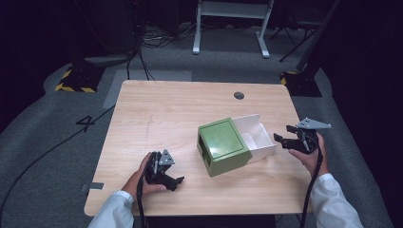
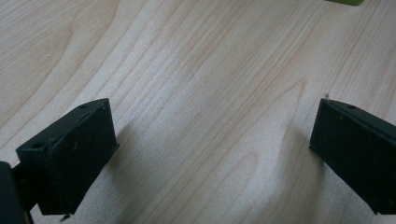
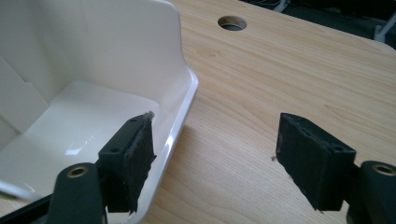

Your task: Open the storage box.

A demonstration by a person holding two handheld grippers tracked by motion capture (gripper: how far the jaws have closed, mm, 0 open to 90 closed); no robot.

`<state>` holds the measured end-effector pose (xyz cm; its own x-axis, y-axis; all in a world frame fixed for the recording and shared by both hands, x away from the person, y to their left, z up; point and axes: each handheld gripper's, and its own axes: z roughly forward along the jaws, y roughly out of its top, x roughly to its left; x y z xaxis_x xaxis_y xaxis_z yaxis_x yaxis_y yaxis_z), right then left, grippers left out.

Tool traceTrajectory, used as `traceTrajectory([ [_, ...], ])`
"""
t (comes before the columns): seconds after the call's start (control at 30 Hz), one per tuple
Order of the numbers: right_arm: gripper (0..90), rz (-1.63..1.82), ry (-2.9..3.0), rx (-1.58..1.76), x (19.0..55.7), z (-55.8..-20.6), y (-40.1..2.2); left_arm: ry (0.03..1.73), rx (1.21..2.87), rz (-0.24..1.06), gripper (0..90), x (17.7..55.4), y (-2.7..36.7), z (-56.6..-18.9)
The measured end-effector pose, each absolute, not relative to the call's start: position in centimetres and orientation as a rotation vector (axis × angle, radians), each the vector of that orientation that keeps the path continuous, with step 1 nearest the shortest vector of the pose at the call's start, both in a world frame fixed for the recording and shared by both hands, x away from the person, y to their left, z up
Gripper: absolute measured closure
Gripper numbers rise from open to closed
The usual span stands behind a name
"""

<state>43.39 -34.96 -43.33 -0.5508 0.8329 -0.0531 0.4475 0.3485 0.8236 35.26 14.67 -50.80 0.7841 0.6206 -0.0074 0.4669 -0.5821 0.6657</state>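
My left gripper (image 1: 167,175) rested on the table (image 1: 157,114), jaws wide apart and empty, well to the left of the green box (image 1: 222,146). The white drawer (image 1: 256,135) stuck out of the box toward the right. My right gripper (image 1: 291,141), also open and empty, was just beside the drawer's end and nearer to it.

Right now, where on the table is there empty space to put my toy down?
The whole far-left stretch of the table, from the green box out to the left edge, is bare wood. So is the far strip around the round hole. It is crowded at the right, where the white drawer meets the right gripper.
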Motion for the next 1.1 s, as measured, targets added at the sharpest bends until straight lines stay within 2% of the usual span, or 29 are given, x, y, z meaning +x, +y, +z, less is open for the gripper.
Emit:
traceTrajectory([
  [0.5, 23.0, 1.046, 2.157, 1.108, 42.1, -43.7, -36.1, 0.805, 2.298, 0.297, 0.5, 35.3, 14.7, -50.8],
  [1.1, 23.0, 1.018, 2.246, 1.047, 40.2, -44.8, -36.0, 0.808, 2.298, 0.298, 0.5, 35.2, 14.7, -50.8],
])
